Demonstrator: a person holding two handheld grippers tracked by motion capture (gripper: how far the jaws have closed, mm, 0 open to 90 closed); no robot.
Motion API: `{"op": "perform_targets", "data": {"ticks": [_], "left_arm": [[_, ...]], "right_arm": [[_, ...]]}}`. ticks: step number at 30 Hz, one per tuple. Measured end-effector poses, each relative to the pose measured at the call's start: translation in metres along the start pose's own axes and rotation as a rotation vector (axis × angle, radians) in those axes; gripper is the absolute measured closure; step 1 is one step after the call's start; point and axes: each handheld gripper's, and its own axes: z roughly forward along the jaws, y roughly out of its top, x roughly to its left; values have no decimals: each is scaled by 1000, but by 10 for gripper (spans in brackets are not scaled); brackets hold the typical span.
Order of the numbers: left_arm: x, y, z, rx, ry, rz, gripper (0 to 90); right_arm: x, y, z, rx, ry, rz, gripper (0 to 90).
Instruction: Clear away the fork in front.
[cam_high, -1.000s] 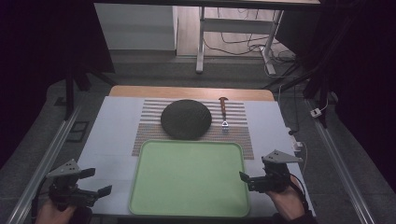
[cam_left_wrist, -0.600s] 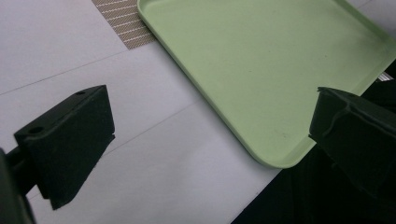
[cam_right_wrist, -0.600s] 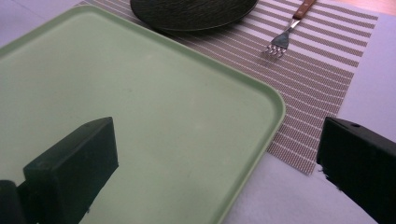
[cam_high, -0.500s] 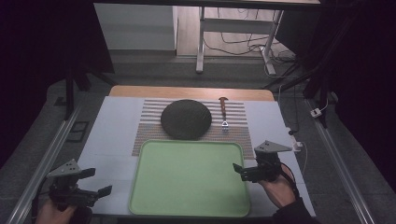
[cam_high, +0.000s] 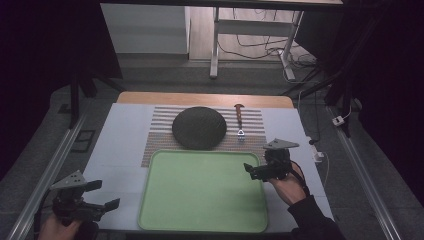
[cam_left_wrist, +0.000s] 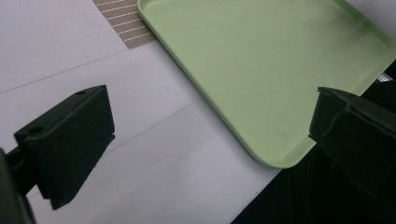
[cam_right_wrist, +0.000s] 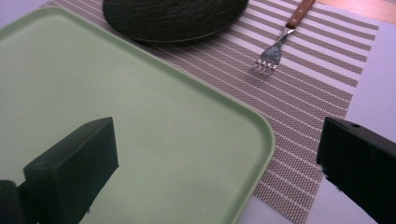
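Green tray sat flat at the near middle of the table, its far edge overlapping the striped placemat; nothing was in it, bare surface across in all three views. Placemat lay beyond the tray and carried a dark round plate, also with nothing on it, its near rim just short of the tray's far edge. A fork with a brown wooden handle lay on the mat just right of the plate, tines toward the tray, touching neither. Right gripper hovered over the tray's right edge near the far right corner, jaws spread wide, gripping nothing. Left gripper was off the tray's near left corner over bare table, jaws likewise parted, gripping nothing.
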Motion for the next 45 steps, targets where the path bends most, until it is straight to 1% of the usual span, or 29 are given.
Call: {"op": "perform_targets", "data": {"ticks": [3,4,6,11,12,13,14,18,19,20,21,24,25,27,28,31,32,36,37,38,39,40,41,42,43,44,45], "left_arm": [[0,0,0,1,-1,-1,0],[0,0,0,1,-1,-1,0],[0,0,0,2,-1,-1,0],[0,0,0,4,-3,-3,0],[0,0,0,4,-3,-3,0],[0,0,0,4,-2,-2,0],[0,0,0,5,-3,-2,1],[0,0,1,6,-3,-2,1],[0,0,1,6,-3,-2,1],[0,0,1,7,-4,-2,1],[1,0,1,8,-4,-1,1],[0,0,1,9,-3,-2,1],[0,0,1,9,-3,-2,1],[1,1,1,10,-5,-2,1],[1,1,1,10,-5,-3,1],[1,1,1,11,-7,-5,2],[1,1,1,11,-7,-5,2],[1,1,1,12,-7,-5,2],[1,1,1,12,-7,-5,2],[1,1,1,12,-7,-6,2],[1,1,1,14,-8,-6,2],[1,1,1,14,-8,-6,2],[1,1,2,13,-7,-7,2],[1,1,2,14,-7,-6,2],[1,1,2,15,-7,-6,2],[1,1,2,15,-7,-6,2],[1,1,2,15,-7,-6,2]], "right_arm": [[-4,4,8,13,-32,-4,0],[-4,4,8,13,-32,-4,0],[-9,9,17,31,-54,-9,0],[-15,16,33,64,-78,-39,0],[-16,18,36,75,-82,-40,0],[-16,18,36,75,-82,-40,0],[-18,21,41,85,-88,-43,0],[-22,25,51,110,-102,-70,0],[-22,25,51,110,-102,-70,0],[-24,28,55,118,-113,-81,0],[-24,28,55,118,-113,-81,0],[-28,32,64,137,-143,-113,0],[-28,32,64,137,-143,-113,0],[-30,36,71,150,-166,-148,0],[-30,36,71,150,-166,-148,0],[-30,38,79,168,-184,-190,0],[-29,40,84,182,-199,-230,0],[-28,41,96,213,-241,-305,16],[-28,41,96,213,-241,-305,16],[-27,41,101,226,-268,-341,30],[-27,42,104,232,-269,-355,44],[-26,42,106,239,-280,-374,52],[-26,42,106,239,-280,-374,52],[-26,43,108,244,-277,-393,65],[-24,44,113,254,-297,-452,88],[-24,45,116,264,-295,-473,98],[-24,45,116,264,-295,-473,98]]}}
